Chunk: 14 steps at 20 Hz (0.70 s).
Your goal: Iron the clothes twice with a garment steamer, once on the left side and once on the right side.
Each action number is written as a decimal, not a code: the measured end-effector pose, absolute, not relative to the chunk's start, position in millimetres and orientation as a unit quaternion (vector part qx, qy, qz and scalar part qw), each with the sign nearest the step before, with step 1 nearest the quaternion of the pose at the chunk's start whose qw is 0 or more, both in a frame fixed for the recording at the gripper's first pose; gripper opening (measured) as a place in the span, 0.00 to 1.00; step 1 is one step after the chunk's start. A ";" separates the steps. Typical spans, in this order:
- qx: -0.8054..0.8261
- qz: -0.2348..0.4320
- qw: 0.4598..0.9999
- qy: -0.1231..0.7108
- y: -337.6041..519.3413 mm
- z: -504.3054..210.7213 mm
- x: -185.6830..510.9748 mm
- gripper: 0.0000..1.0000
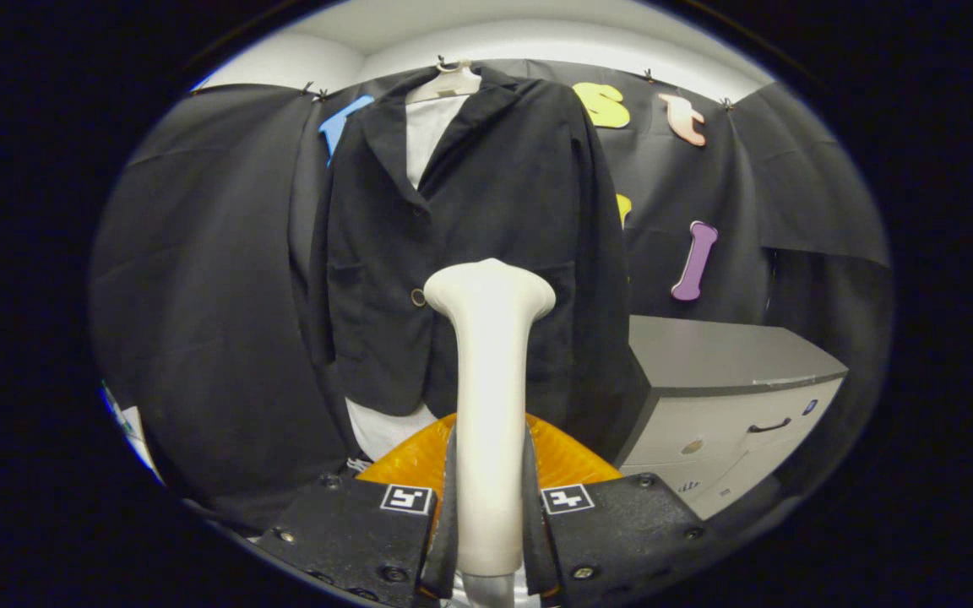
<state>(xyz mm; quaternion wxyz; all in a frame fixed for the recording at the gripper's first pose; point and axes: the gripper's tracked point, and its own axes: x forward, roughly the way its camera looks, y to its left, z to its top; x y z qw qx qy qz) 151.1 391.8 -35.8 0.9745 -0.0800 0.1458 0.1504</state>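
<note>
Steamer [489, 405] clamped in gripper [491, 507]; jacket [486, 219] beyond, cabinet [731, 397] beside

I have the gripper [491, 507] closed on the garment steamer [489, 371], both fingers pressing its white handle from either side. The handle stands upright, its flared head at twelve o'clock from the fingertips, in front of the black jacket [486, 219]. The jacket hangs on a white hanger [446, 83] over a white shirt [429, 135], against the booth's black cloth wall. An orange base [419, 460] sits just behind the fingers. At about two o'clock, beside the jacket, stands a grey drawer cabinet [731, 380].
</note>
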 end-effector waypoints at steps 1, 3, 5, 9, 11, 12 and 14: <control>-0.084 0.149 0.973 0.152 388.6 -43.1 148.1 0.34; -0.089 0.144 0.972 0.164 380.2 -60.0 140.3 0.34; -0.097 0.143 0.969 0.174 372.6 -74.9 133.3 0.34; -0.113 0.140 0.964 0.195 359.4 -99.6 123.0 0.34; -0.118 0.143 0.961 0.206 356.0 -110.3 119.9 0.34; -0.121 0.142 0.960 0.211 354.4 -116.1 119.0 0.34; -0.123 0.138 0.956 0.226 350.8 -129.5 118.2 0.34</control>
